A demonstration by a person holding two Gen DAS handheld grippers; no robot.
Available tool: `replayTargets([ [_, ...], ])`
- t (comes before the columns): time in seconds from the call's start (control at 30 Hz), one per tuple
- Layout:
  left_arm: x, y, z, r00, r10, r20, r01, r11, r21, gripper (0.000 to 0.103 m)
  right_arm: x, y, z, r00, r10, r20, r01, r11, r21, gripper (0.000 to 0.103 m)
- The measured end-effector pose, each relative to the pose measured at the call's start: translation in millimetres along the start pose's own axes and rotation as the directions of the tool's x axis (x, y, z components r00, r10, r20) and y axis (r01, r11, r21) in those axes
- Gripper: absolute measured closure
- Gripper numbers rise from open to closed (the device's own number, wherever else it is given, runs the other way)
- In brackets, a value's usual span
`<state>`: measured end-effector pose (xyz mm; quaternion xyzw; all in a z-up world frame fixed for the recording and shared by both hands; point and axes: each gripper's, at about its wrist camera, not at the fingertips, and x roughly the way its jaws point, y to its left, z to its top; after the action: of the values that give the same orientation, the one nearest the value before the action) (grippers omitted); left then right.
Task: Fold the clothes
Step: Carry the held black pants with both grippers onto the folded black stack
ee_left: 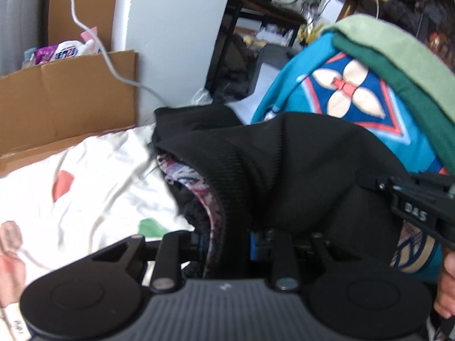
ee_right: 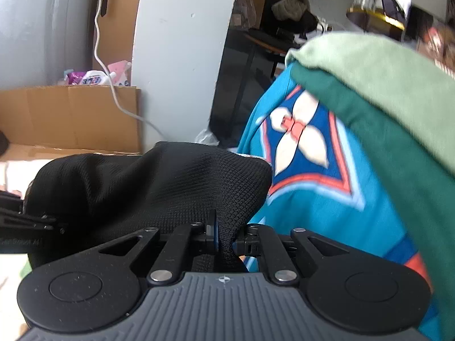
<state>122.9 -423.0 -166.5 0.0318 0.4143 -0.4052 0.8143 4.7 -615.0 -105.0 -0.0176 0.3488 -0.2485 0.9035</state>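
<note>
Black garment [ee_left: 298, 170] swallows the left gripper's [ee_left: 230, 241] fingertips; green folded clothes [ee_right: 384, 108] run off frame, blurred; the box's packets [ee_left: 65, 52] stay unreadable.

The garment [ee_left: 298, 170] lies on the bedsheet [ee_left: 93, 187], the folded stack [ee_left: 398, 79] apparently right of it.

Stacked folded clothes [ee_right: 369, 142] block the right; the cardboard box [ee_right: 71, 116] and white cable [ee_right: 113, 91] crowd the left.

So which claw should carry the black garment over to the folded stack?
Probably right. The right claw pinches the black garment on the side next to the folded stack; the left claw grips the side farther away.
</note>
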Motion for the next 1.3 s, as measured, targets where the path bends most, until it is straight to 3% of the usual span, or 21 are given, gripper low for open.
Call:
replayTargets([
  [0.27, 27, 7, 15, 0.999, -0.014, 0.039, 0.014, 1.0, -0.014, 0.074, 45, 14, 25, 0.999, -0.041, 0.028, 0.045, 0.989, -0.139, 0.096],
  [0.77, 91, 55, 78, 0.998, 0.016, 0.065, -0.014, 1.0, -0.027, 0.074, 149, 28, 84, 1.0, 0.005, 0.019, -0.001, 0.98, -0.2, 0.096],
  [1.3, 181, 93, 124, 0.998, 0.02, 0.061, -0.017, 0.999, -0.049, 0.074, 277, 37, 107, 1.0, -0.009, -0.018, 0.003, 0.955, -0.296, 0.096],
])
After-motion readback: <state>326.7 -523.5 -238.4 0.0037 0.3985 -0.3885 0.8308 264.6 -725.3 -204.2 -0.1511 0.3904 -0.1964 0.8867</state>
